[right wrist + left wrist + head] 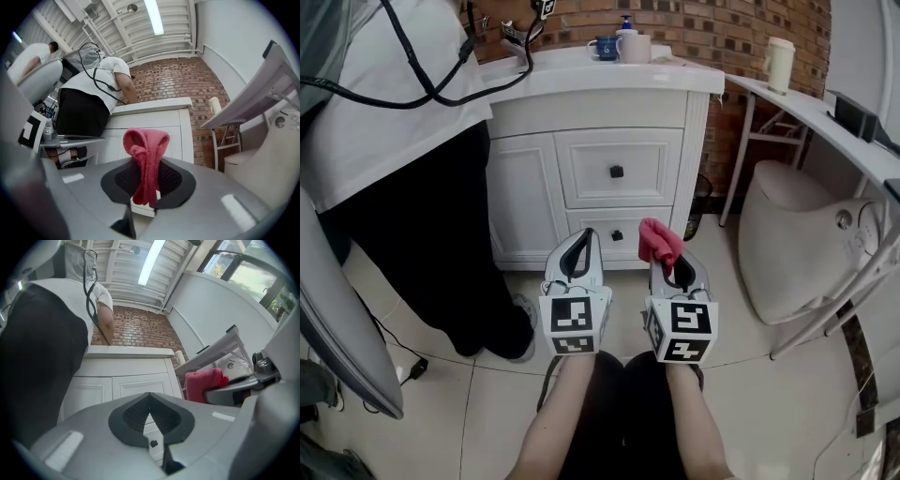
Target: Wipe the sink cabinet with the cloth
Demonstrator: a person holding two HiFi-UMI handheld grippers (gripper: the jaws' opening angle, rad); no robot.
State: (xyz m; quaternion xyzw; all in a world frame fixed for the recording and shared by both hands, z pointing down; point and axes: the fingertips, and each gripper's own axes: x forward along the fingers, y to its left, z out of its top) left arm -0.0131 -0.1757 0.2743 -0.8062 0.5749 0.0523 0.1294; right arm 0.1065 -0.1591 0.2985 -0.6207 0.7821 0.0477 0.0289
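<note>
The white sink cabinet [609,169] stands ahead of me with two black-knobbed drawers [617,172]; it also shows in the left gripper view [131,383] and the right gripper view [159,126]. My right gripper [667,251] is shut on a red cloth [658,239], which sticks up bunched between the jaws [146,164]. The left gripper [581,246] is shut and holds nothing [151,417]. Both hang side by side, low in front of the lower drawer, apart from it. The cloth shows at the right of the left gripper view [204,384].
A person in a white top and black trousers [412,187] stands at the cabinet's left. Cups and a soap bottle [625,42] sit on the counter. A white toilet [797,234] and a sloping white shelf [825,117] are at the right. Tiled floor [450,412] lies below.
</note>
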